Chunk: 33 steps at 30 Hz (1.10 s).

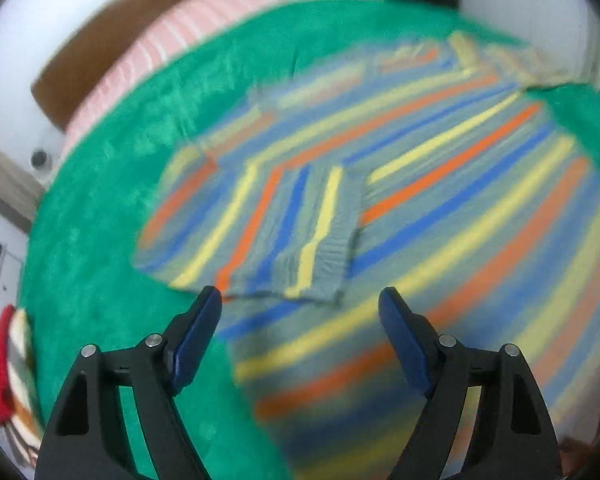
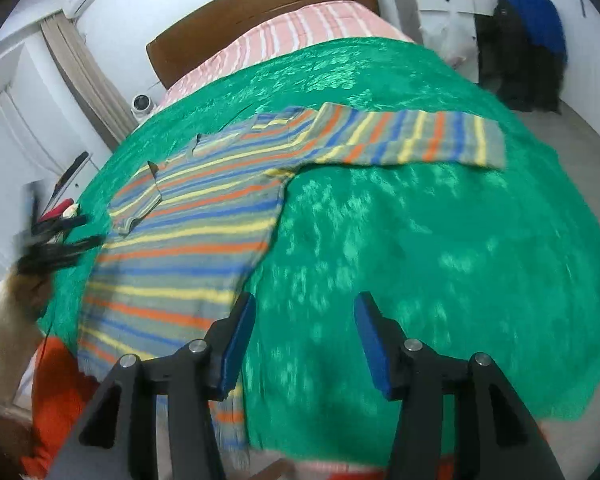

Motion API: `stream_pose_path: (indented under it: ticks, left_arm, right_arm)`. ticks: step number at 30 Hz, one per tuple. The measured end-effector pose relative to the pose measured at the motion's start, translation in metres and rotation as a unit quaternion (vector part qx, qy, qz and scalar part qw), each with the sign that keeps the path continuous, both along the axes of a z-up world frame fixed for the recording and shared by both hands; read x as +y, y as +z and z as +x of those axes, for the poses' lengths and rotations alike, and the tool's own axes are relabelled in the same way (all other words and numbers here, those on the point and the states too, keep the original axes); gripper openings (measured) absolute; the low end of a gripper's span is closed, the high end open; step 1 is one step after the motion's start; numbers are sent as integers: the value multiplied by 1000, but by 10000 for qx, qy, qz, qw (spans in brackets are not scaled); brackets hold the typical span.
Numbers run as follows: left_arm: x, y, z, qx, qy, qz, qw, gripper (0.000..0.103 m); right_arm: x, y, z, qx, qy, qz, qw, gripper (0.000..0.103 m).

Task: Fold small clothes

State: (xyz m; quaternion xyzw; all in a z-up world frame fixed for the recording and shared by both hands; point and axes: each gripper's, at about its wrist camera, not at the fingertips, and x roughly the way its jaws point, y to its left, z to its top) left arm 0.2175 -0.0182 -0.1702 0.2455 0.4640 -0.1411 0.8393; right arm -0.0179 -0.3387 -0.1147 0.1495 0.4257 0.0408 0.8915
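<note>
A striped sweater (image 2: 188,232) in grey, blue, orange and yellow lies flat on a green blanket (image 2: 440,240) on the bed. Its left sleeve (image 1: 296,236) is folded in across the body, its right sleeve (image 2: 412,140) stretches out sideways. My left gripper (image 1: 300,308) is open and empty, just above the sweater near the folded sleeve's cuff. It also shows blurred in the right wrist view (image 2: 56,236) at the sweater's left edge. My right gripper (image 2: 304,316) is open and empty, over the blanket beside the sweater's right hem.
A pink striped bedcover (image 2: 300,28) and brown headboard (image 2: 260,8) lie beyond the blanket. A red and striped garment (image 1: 4,364) sits at the left edge. An orange cloth (image 2: 56,392) lies at the bed's near left. Dark and blue clothes (image 2: 528,36) hang at the back right.
</note>
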Motion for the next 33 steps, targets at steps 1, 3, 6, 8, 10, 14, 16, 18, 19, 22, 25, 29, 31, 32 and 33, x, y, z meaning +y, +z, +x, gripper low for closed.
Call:
stream_pose_path:
  ticks: [1,3,6,8,10,14,16,18,19,22,25,29,31,32,33]
  left_arm:
    - [5,-13,15,180,231,-177,9994,80]
    - [21,-12,29,232,617,-867,9941,45]
    - [59,12,40,214,1338,-1658,9768,6]
    - [105,42,41,-132,1958,-2176,9561,5]
    - [169,65,41,-347,2774,-2793,9186,5]
    - [292,67,36,-538,4410,-3284,8335,5]
    - [324,47,34,-327,4777,-3380,8103,5]
    - [334,27,32,-100,4957,-3377,8001,4]
    - [332,16,32,-8,4977,-3299,8022,4]
    - [326,-10,28,149,4997,-3220,8040,5]
    - [347,-16,5,37,5158,-3817,7670,14]
    - [375,-11,-24,-203,5508,-3698,7479,15]
    - [378,-5,-39,-268,5548,-3410,7584,15]
    - [375,0,-45,-309,5516,-3303,7653,21]
    - [367,5,-49,-367,5431,-3176,7764,37]
  right_arm:
    - [2,-1,-9,-38,-43,-19,10000,52]
    - [8,-2,-24,-137,-128,-57,9998,51]
    - [12,-8,-38,-258,-248,38,9994,52]
    - [15,-11,-42,-380,-280,98,9988,52]
    - [23,-14,-39,-509,-221,-10,9985,52]
    - [32,-17,-30,-628,-92,-16,9980,52]
    - [36,-23,-22,-590,-45,43,9982,52]
    - [38,-28,-18,-525,-35,110,9986,52]
    - [38,-31,-16,-488,-30,136,9987,52]
    - [39,-35,-14,-386,-53,131,9992,52]
    - [35,-37,-16,-358,-160,141,9991,52]
    - [32,-39,-16,-339,-246,150,9990,52]
    - [32,-40,-14,-307,-267,158,9990,52]
    - [32,-39,-14,-322,-280,135,9990,52]
    - [31,-36,-13,-379,-284,106,9988,52]
